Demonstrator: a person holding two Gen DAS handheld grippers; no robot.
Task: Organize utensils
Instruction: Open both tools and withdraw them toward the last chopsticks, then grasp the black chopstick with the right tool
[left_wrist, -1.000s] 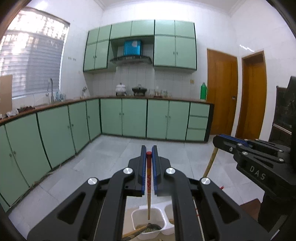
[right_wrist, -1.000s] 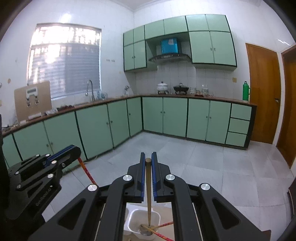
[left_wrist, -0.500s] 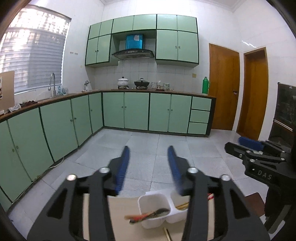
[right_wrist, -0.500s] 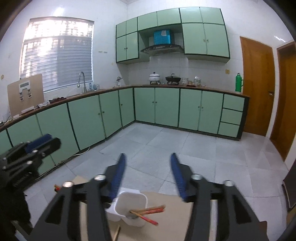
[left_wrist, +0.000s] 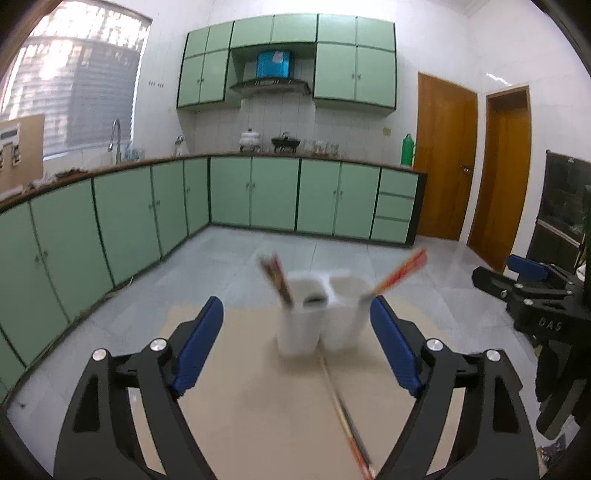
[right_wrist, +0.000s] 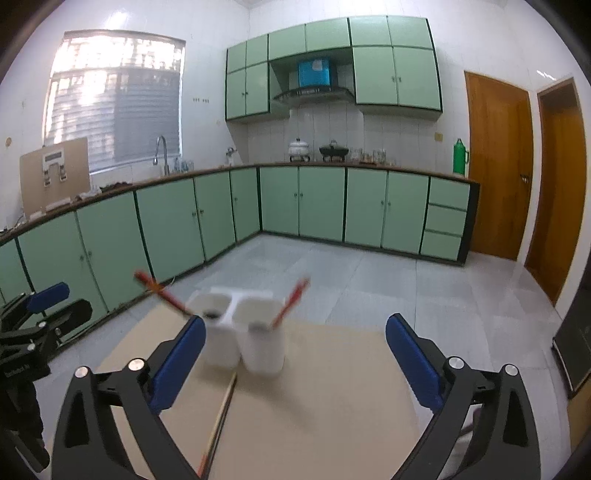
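Ahead of my claws, a twin-cup holder (left_wrist: 319, 325) stands on the counter (left_wrist: 258, 406), with chopsticks (left_wrist: 275, 275) leaning out of its left cup and another chopstick (left_wrist: 400, 273) out of its right. A loose pair (left_wrist: 345, 410) lies on the counter just before the holder, running back toward me. The cabinets (left_wrist: 273, 197) stand far behind it.

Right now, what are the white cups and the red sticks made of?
The white cups look like plastic: smooth, plain white, thin-walled, though blur hides detail. The red sticks seem to be painted or lacquered chopsticks, maybe wood or bamboo underneath; the stick on the table shows a pale tan part.
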